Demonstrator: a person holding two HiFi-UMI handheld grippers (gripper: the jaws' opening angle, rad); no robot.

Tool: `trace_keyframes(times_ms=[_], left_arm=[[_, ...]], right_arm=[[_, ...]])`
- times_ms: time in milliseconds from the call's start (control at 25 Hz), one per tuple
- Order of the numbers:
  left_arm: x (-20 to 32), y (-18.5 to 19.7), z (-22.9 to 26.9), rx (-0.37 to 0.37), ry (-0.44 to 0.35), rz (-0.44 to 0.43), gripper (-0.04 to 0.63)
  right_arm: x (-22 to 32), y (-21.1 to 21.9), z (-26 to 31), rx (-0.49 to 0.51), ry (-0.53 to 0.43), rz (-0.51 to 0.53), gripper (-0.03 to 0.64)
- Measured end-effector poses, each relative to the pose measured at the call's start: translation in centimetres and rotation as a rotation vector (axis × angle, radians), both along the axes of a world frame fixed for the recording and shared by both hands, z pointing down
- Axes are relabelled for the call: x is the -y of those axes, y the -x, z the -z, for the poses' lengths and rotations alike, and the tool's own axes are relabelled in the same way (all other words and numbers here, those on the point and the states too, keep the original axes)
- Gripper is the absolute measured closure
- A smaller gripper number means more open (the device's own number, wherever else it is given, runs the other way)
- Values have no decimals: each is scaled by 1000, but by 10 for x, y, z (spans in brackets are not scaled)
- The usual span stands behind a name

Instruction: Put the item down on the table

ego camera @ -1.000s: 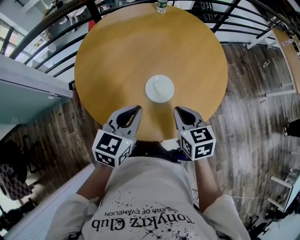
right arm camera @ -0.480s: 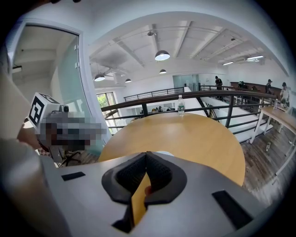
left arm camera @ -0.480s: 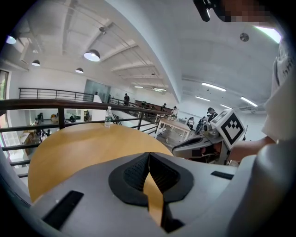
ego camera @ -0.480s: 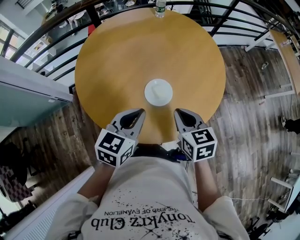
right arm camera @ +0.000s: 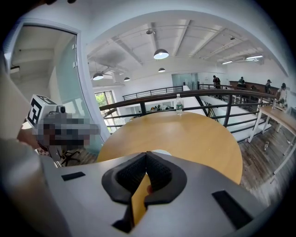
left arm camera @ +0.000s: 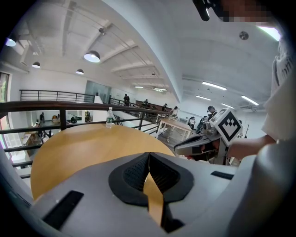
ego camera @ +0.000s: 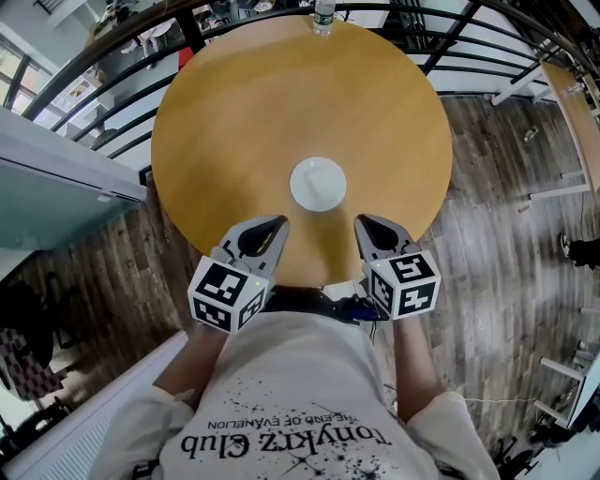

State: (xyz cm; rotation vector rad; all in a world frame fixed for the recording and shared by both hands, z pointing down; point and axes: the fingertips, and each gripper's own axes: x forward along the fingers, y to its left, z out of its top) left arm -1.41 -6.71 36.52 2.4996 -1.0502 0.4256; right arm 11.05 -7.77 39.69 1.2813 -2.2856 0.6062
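A white round dish (ego camera: 318, 183) lies at the middle of the round wooden table (ego camera: 253, 112). Both grippers hover over the table's near edge, a little short of the dish and apart from it. My left gripper (ego camera: 279, 222) is left of it and my right gripper (ego camera: 360, 220) is right of it. In the left gripper view the jaws (left arm camera: 149, 156) meet with nothing between them. The right gripper view shows its jaws (right arm camera: 146, 156) closed and empty too, with the dish's rim (right arm camera: 163, 152) peeking just beyond them.
A clear water bottle (ego camera: 322, 12) stands at the table's far edge, also seen as the bottle (right arm camera: 178, 103) beyond the right jaws. A dark metal railing (ego camera: 450, 47) curves round the far side. Wooden floor (ego camera: 506, 187) lies to the right, a glass wall (right arm camera: 64, 92) to the left.
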Motion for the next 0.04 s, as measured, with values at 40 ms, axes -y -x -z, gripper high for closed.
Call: trace_keyframes(times_ms=[40], left_arm=[[0, 1, 0, 2, 1, 1, 571]], right_arm=[[0, -1, -1, -3, 7, -1, 592]])
